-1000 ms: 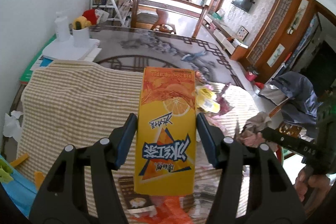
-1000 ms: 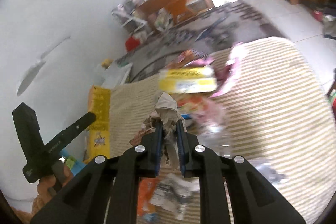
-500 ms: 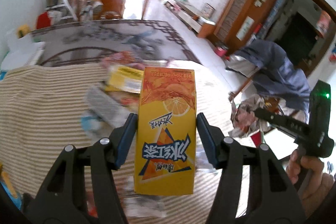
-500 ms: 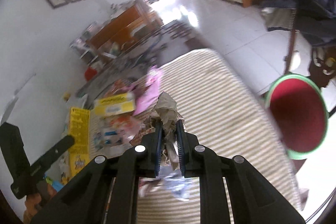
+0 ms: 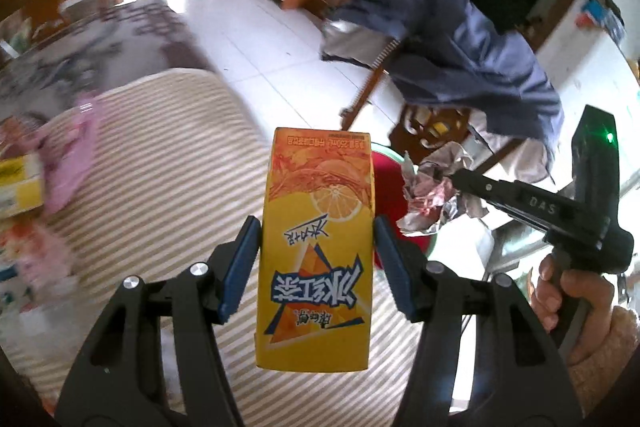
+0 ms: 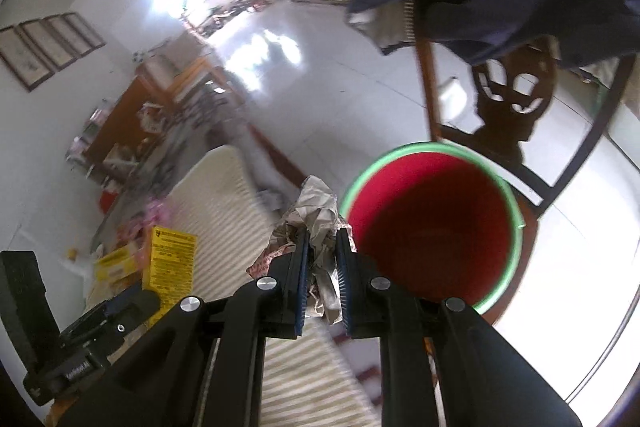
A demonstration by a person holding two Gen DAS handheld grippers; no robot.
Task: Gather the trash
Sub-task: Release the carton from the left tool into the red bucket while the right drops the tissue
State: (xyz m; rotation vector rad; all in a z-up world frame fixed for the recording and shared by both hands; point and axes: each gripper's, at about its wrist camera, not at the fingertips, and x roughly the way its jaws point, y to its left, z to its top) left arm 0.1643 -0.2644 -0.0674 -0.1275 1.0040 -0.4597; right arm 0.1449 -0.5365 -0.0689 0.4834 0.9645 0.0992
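My left gripper (image 5: 316,251) is shut on a yellow-orange drink carton (image 5: 318,247), held upright above the striped tablecloth (image 5: 168,187) near the table's right edge. My right gripper (image 6: 322,259) is shut on a crumpled wad of paper and foil wrapper (image 6: 314,211). A red bin with a green rim (image 6: 432,231) stands on the floor just right of and below that wad. In the left wrist view the right gripper (image 5: 460,183) holds the wad (image 5: 432,195) over the bin's red inside (image 5: 386,195), mostly hidden by the carton.
A wooden chair (image 6: 508,115) draped with a dark blue jacket (image 5: 460,55) stands behind the bin. More litter, a yellow box (image 5: 18,187) and pink wrappers (image 5: 72,155), lies on the table's left part. White tiled floor (image 6: 320,99) lies beyond.
Both grippers swung rightward from the litter pile to the table's right edge, keeping the carton and the wad. The red bin and the chair came into view.
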